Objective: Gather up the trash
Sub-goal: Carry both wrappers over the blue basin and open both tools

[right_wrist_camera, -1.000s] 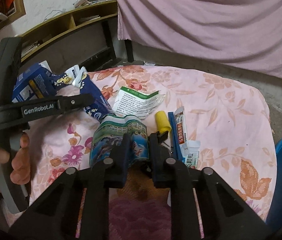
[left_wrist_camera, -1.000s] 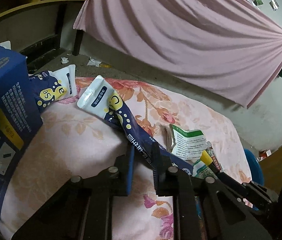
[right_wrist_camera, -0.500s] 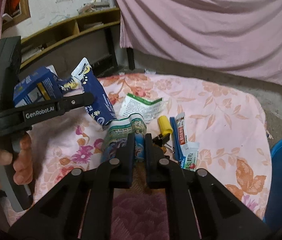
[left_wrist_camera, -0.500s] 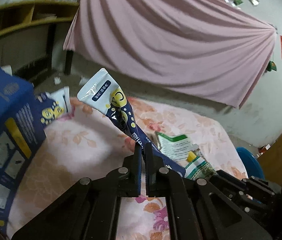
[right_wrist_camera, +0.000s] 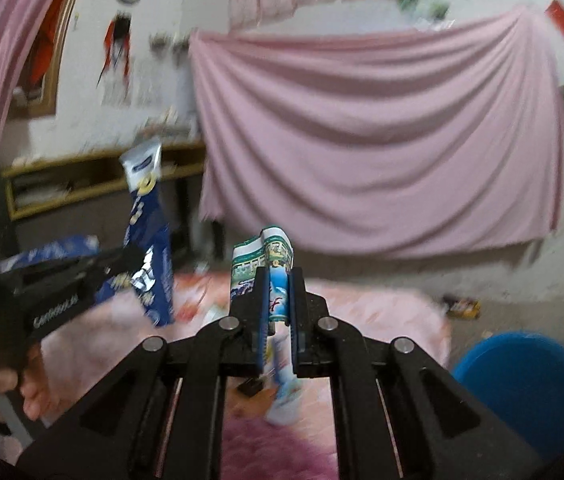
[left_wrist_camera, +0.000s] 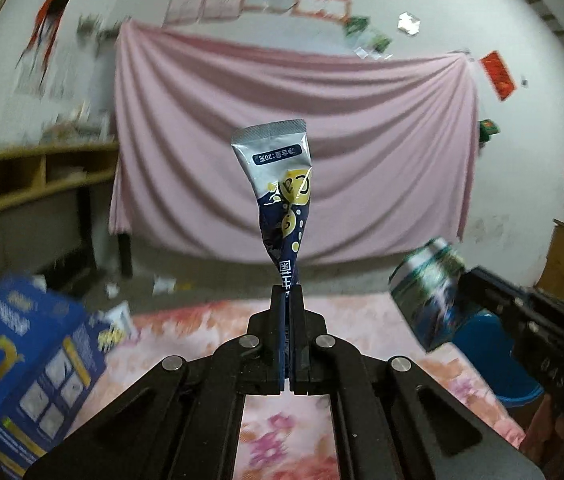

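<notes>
Both wrappers have left the floral surface: the left gripper has raised its navy sachet upright, and the right gripper has lifted the green-and-blue packet clear.

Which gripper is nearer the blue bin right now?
Right. The right gripper with its green wrapper is beside the blue bin; the left gripper, holding the navy sachet, is farther left.
</notes>
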The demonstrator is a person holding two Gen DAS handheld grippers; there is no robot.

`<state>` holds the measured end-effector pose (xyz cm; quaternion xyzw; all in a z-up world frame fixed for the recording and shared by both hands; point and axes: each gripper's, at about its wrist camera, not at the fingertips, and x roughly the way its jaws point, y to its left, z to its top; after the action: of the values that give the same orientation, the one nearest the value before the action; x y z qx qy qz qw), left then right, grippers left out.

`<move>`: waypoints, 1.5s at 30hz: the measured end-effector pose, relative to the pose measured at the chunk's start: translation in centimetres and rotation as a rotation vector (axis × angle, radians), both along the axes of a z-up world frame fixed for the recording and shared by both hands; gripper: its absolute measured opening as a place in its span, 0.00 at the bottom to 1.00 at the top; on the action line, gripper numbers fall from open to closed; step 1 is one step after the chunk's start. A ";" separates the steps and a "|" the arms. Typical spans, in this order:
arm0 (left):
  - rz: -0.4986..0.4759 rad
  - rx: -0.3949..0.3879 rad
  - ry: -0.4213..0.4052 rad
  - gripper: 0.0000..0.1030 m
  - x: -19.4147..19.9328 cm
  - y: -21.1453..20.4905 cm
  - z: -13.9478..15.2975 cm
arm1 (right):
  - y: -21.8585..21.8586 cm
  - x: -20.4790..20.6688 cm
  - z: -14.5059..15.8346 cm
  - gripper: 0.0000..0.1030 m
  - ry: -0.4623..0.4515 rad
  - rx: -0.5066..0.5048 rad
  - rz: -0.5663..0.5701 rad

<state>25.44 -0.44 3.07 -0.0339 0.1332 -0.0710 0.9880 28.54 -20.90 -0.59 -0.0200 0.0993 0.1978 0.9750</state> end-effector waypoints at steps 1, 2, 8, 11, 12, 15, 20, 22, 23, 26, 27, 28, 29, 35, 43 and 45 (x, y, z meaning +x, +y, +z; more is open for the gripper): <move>-0.010 0.007 -0.031 0.00 -0.4 -0.7 0.7 | -0.8 -0.5 0.4 0.36 -0.040 0.012 -0.034; -0.017 0.010 -0.052 0.00 -0.7 -1.0 1.4 | -1.5 -1.0 0.8 0.36 -0.072 0.022 -0.065; -0.119 0.100 -0.162 0.00 -1.7 -6.3 4.5 | -5.6 -3.2 2.2 0.36 -0.184 0.051 -0.249; -0.193 0.141 -0.178 0.00 -1.8 -9.6 5.2 | -7.9 -4.0 2.6 0.36 -0.204 0.061 -0.335; -0.215 0.151 -0.179 0.00 -1.8 -10.7 5.3 | -9.0 -4.3 2.7 0.36 -0.208 0.071 -0.367; -0.272 0.168 -0.177 0.00 -1.5 -13.9 5.5 | -11.4 -5.1 3.0 0.36 -0.205 0.095 -0.437; -0.361 0.195 -0.162 0.00 -0.9 -19.0 5.3 | -15.6 -6.0 2.6 0.36 -0.156 0.129 -0.542; -0.389 0.200 -0.134 0.00 -0.5 -20.7 5.0 | -16.7 -5.9 2.3 0.37 -0.124 0.134 -0.577; -0.401 0.199 -0.111 0.00 -0.2 -21.6 4.8 | -17.1 -5.8 2.2 0.37 -0.108 0.134 -0.591; -0.438 0.186 -0.028 0.00 1.2 -23.5 3.8 | -18.8 -4.9 1.2 0.37 0.008 0.119 -0.639; -0.446 0.189 -0.003 0.00 1.5 -24.1 3.4 | -19.4 -4.5 0.8 0.37 0.038 0.120 -0.648; -0.452 0.193 0.018 0.00 2.0 -24.6 3.1 | -20.0 -4.1 0.4 0.37 0.082 0.126 -0.650; -0.462 0.195 0.047 0.00 2.5 -25.3 2.7 | -20.5 -3.8 0.0 0.37 0.112 0.133 -0.658; -0.492 0.188 0.212 0.00 5.8 -28.5 1.2 | -22.4 -2.4 -2.0 0.37 0.238 0.180 -0.673; -0.506 0.171 0.362 0.01 8.1 -30.5 -0.1 | -23.0 -1.1 -4.1 0.43 0.349 0.222 -0.658; -0.502 0.164 0.395 0.01 8.7 -30.7 -0.3 | -23.2 -0.9 -4.4 0.46 0.367 0.232 -0.653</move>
<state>34.14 -31.12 2.79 0.0666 0.3318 -0.2934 0.8941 27.65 -44.08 -4.95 0.1586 0.2503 -0.1127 0.9484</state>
